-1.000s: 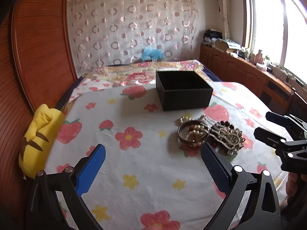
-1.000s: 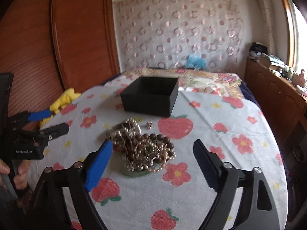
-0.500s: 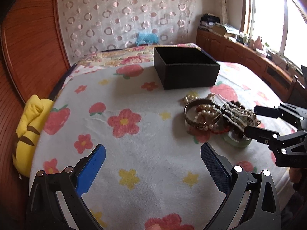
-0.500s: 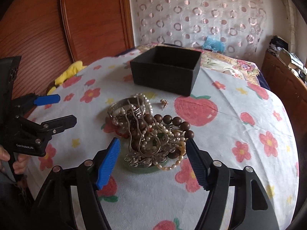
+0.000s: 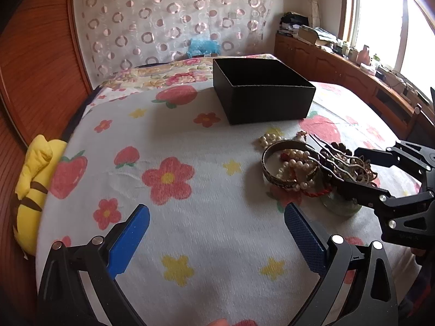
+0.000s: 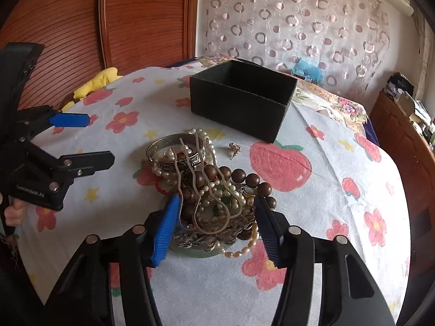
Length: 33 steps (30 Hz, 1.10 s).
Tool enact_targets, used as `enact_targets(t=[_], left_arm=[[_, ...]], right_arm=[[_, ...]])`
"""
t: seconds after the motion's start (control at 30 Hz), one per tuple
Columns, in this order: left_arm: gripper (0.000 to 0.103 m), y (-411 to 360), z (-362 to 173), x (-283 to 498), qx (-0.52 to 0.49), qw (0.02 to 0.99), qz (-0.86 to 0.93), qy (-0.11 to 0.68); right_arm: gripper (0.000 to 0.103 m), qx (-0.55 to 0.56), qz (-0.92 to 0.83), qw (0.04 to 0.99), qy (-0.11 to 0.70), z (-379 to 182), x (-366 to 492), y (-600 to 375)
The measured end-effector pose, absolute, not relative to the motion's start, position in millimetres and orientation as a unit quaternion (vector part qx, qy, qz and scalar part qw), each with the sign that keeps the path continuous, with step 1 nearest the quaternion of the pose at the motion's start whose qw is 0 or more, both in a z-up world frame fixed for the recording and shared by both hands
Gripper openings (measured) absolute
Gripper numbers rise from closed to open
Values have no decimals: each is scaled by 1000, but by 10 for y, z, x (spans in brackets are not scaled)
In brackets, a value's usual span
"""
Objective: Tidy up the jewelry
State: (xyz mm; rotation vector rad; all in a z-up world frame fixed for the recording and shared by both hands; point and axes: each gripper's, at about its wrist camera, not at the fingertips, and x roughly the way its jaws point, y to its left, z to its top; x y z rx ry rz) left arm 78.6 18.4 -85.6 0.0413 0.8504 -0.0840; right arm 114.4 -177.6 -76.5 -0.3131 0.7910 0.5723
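Both grippers tilt down: right gripper (image 6: pixel 216 221) fingers closing around hair comb (image 6: pixel 206 184), left gripper (image 5: pixel 216 232) wide.

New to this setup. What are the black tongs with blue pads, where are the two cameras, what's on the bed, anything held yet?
There is no robot here. A person holds a pair of handheld tongs in each hand, and each pair has a fisheye camera looking forward along its two fingers.

The left wrist view belongs to the left tongs: they are open over bare cloth with nothing between them. The right tongs reach in from the right of that picture.

The right wrist view belongs to the right tongs, with the left tongs at its left edge.

On the flowered bedspread lie an open, empty-looking black box and a tangled jewelry pile: a metal bangle, pearl strands, brown wooden beads and a wavy-pronged hair comb.

The right tongs have just been closing around the comb end of the pile. Whether the pads press on it yet is unclear, and nothing is lifted.
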Motion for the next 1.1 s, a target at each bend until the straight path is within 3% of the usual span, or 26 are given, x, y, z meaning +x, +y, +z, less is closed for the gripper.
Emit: enact_targets(t=[0.7, 0.97, 1.1], left_arm=[[96, -205, -821, 1212, -11, 893, -131, 431], [71, -290, -864, 1287, -12, 884, -154, 442], [69, -319, -871, 1317, -7, 881, -159, 447]], right_arm=[[58, -98, 251, 901, 340, -445, 1178, -2308], [58, -97, 249, 901, 341, -475, 1160, -2358], [58, -98, 250, 901, 341, -475, 1159, -2356]])
